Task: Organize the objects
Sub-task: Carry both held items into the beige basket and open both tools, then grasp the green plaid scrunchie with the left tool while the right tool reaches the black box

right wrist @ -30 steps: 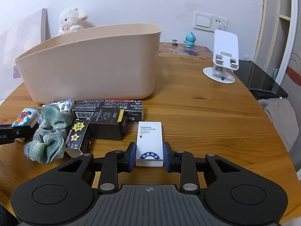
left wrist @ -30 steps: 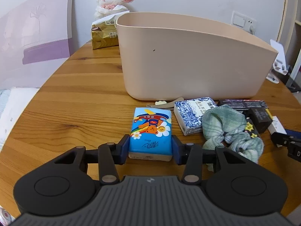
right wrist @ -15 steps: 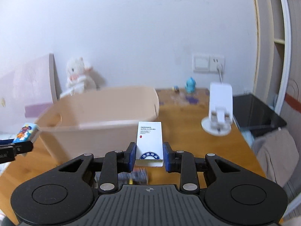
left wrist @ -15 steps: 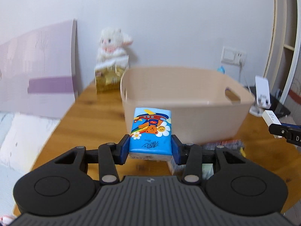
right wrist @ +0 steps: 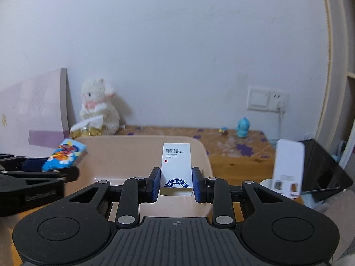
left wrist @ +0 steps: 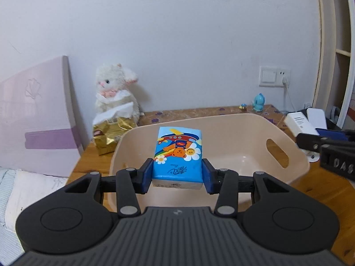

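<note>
Left claw [left wrist: 177, 175] clamps tissue pack [left wrist: 178, 153], right claw [right wrist: 176, 184] white box [right wrist: 176, 166], above bin rim [left wrist: 221, 118].

Two wrist views, level above the beige bin [left wrist: 297, 155] [right wrist: 199, 148], facing the back wall, both sharing it.

There are two black two-finger grippers, left [left wrist: 177, 175] and right [right wrist: 176, 185], one blue cartoon-printed tissue pack [left wrist: 178, 153], one white rectangular hotel-supplies box [right wrist: 176, 166], one beige plastic bin [left wrist: 295, 155], one white plush lamb [left wrist: 115, 93], one gold foil tissue pack [left wrist: 111, 135], one small blue figurine [left wrist: 258, 102] and one white phone stand [right wrist: 288, 168].
</note>
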{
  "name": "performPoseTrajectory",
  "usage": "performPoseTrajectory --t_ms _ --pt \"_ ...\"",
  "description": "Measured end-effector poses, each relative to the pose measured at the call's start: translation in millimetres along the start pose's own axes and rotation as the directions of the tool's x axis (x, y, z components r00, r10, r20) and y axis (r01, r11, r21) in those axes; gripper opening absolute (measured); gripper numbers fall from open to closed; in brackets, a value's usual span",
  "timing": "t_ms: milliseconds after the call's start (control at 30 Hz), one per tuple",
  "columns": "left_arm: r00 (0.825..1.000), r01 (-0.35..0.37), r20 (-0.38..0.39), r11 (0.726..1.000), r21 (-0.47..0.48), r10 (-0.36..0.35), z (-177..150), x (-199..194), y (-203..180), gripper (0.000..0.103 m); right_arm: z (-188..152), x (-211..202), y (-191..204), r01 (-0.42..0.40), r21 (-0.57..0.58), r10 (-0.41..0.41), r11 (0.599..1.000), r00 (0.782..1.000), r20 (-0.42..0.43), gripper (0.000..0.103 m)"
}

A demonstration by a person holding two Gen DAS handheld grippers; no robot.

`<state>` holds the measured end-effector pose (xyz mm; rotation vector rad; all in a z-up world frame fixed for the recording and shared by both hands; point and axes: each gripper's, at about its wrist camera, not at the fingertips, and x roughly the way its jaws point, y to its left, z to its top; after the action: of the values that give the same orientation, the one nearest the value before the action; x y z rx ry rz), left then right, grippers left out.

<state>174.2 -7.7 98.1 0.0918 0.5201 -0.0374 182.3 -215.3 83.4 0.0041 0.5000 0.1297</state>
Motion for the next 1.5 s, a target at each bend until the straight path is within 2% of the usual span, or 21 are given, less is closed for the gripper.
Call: performPoseTrajectory --t_ms 200,367,433,500,533,567,600,667,733,767,867,1000,1033,1067,1100,1367,1500 --pt "0.993 -0.011 -0.116 1.000 0.006 0.012 3 49 -10 0.048 -6 48 10 0.003 -0.026 -0.006 1.000 0.992 -0.126 0.027" --pt "0.981 -0.014 -0.196 1.000 -0.018 0.010 -6 68 -8 0.048 -18 65 10 -0.008 -0.011 0.006 1.000 0.979 -0.205 0.029" --pt "0.977 0.009 -0.213 0.999 -0.031 -0.015 -9 68 -7 0.048 -21 61 10 0.002 -0.024 -0.006 1.000 0.981 -0.194 0.040" --pt "0.978 0.011 -0.206 1.000 -0.023 -0.015 -9 63 -8 0.050 -18 54 6 -0.009 -0.007 0.008 1.000 0.982 -0.186 0.046" --pt "0.980 0.006 -0.199 1.000 -0.017 -0.009 -9 59 -9 0.055 -17 50 4 -0.015 0.005 0.016 1.000 0.983 -0.183 0.052" --pt "0.982 0.002 -0.188 1.000 -0.016 -0.005 -9 55 -9 0.070 -15 45 3 -0.016 0.014 0.018 1.000 0.984 -0.176 0.057" --pt "0.985 -0.001 -0.172 1.000 -0.020 -0.003 -8 50 -9 0.080 -14 39 0 -0.016 0.020 0.019 1.000 0.986 -0.165 0.059" --pt "0.990 0.000 -0.144 1.000 -0.029 -0.004 -7 39 -8 0.084 -13 27 -4 -0.018 0.028 0.022 0.999 0.989 -0.144 0.064" --pt "0.991 -0.005 -0.132 1.000 -0.021 0.002 -7 30 -8 0.085 -12 14 -9 -0.026 0.033 0.030 0.999 0.992 -0.120 0.067" --pt "0.992 -0.011 -0.126 1.000 -0.014 0.010 -7 26 -8 0.085 -13 6 -11 -0.026 0.038 0.030 0.999 0.994 -0.105 0.073" --pt "0.994 -0.024 -0.107 1.000 -0.015 0.022 -11 11 -6 0.086 -16 -17 -18 -0.017 0.039 0.019 0.999 0.998 -0.068 0.075" --pt "0.997 0.018 -0.079 1.000 -0.019 -0.020 -26 -16 -4 0.089 -28 -43 -25 -0.019 0.028 0.020 0.999 0.998 -0.052 0.080" --pt "0.997 0.030 -0.073 0.999 -0.015 -0.031 -30 -23 -4 0.089 -32 -47 -26 -0.019 0.023 0.020 1.000 0.998 -0.055 0.084" --pt "0.997 0.041 -0.072 0.999 -0.010 -0.042 -35 -29 -4 0.090 -37 -50 -26 -0.018 0.016 0.019 1.000 0.998 -0.060 0.090" --pt "0.996 0.052 -0.072 0.999 -0.007 -0.052 -40 -35 -5 0.090 -42 -52 -26 -0.017 0.010 0.017 1.000 0.997 -0.069 0.091" --pt "0.985 0.134 -0.111 0.990 0.039 -0.129 -78 -56 -17 0.096 -86 -36 -15 -0.016 -0.052 0.006 0.999 0.984 -0.178 0.092" --pt "0.969 0.193 -0.166 0.980 0.043 -0.184 -95 -53 -18 0.096 -99 -30 -9 -0.012 -0.085 -0.006 0.996 0.978 -0.208 0.092"
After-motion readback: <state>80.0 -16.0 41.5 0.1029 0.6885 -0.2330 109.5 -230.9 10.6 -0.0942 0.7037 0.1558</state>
